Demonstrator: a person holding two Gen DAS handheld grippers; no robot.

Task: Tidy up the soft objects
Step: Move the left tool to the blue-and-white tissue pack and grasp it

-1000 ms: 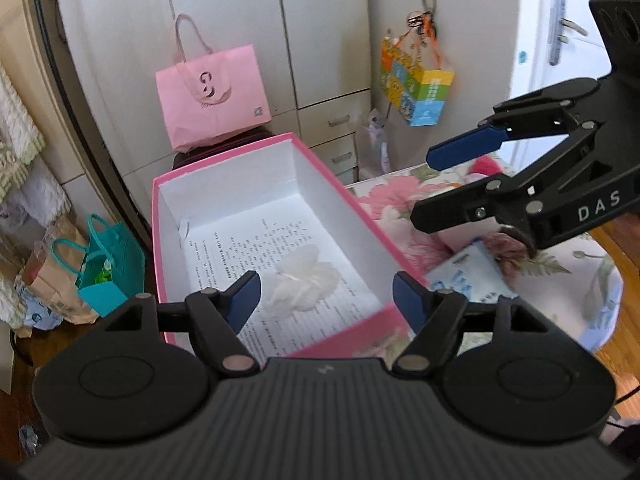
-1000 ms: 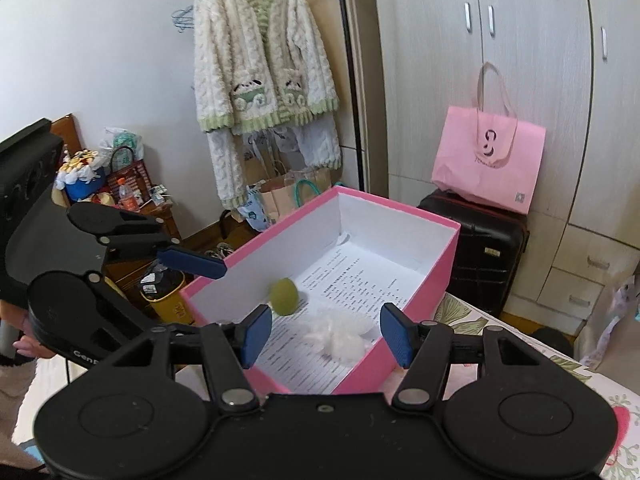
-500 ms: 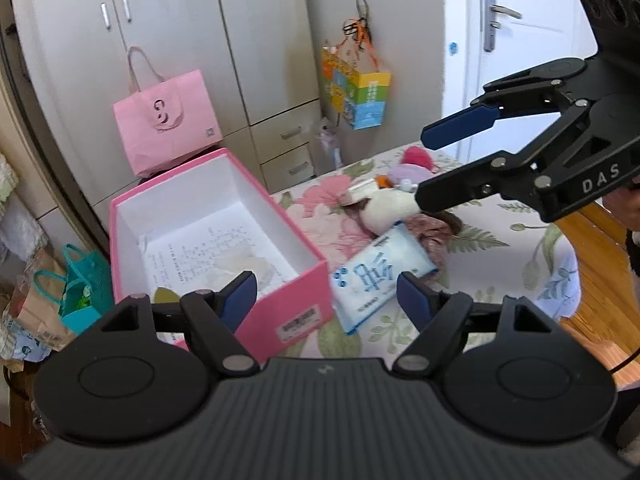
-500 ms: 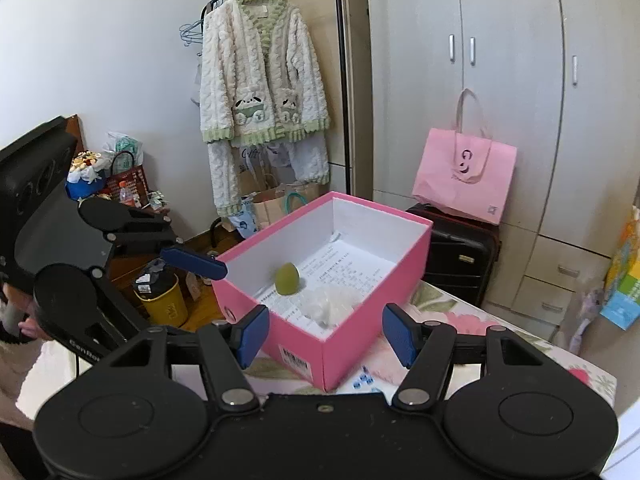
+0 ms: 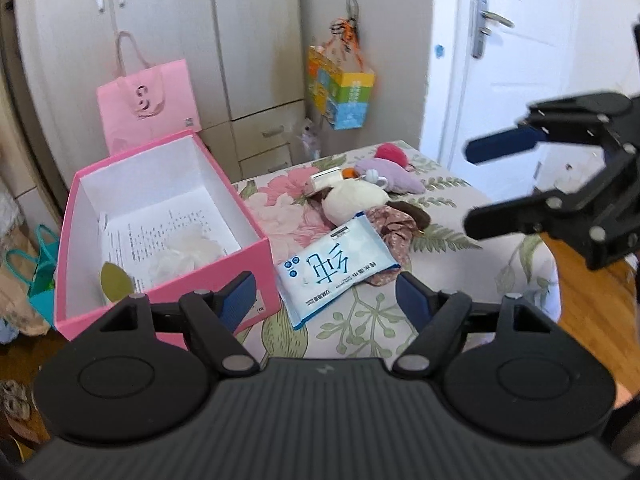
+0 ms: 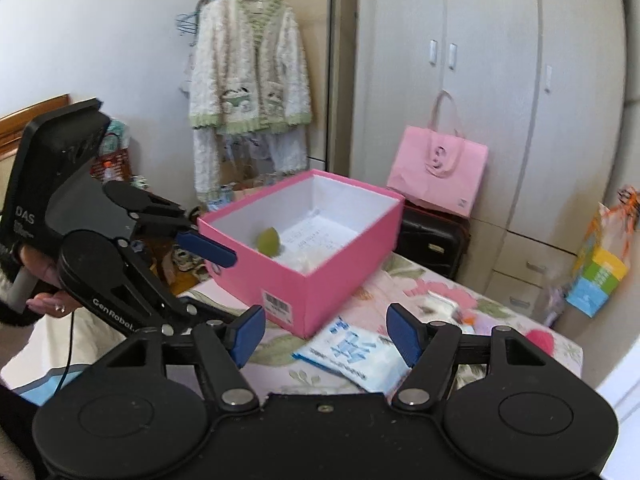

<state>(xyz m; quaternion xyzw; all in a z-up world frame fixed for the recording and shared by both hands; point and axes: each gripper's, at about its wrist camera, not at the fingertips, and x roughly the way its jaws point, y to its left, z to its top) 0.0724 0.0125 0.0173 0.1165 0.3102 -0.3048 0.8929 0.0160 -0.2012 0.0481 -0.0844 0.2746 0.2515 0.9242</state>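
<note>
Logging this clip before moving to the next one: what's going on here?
A person holds two tools over a floral-covered table, sorting soft things into a pink box. The left tool and right tool are both open and empty. A white fluffy piece and a green egg-shaped thing lie in the box. A wipes pack and plush toys lie on the table beside it.

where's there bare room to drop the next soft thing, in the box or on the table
The pink box is bare along its far end, beyond the white fluff and green ball. The tablecloth is bare right of the wipes pack. Toys crowd the table's middle.
</note>
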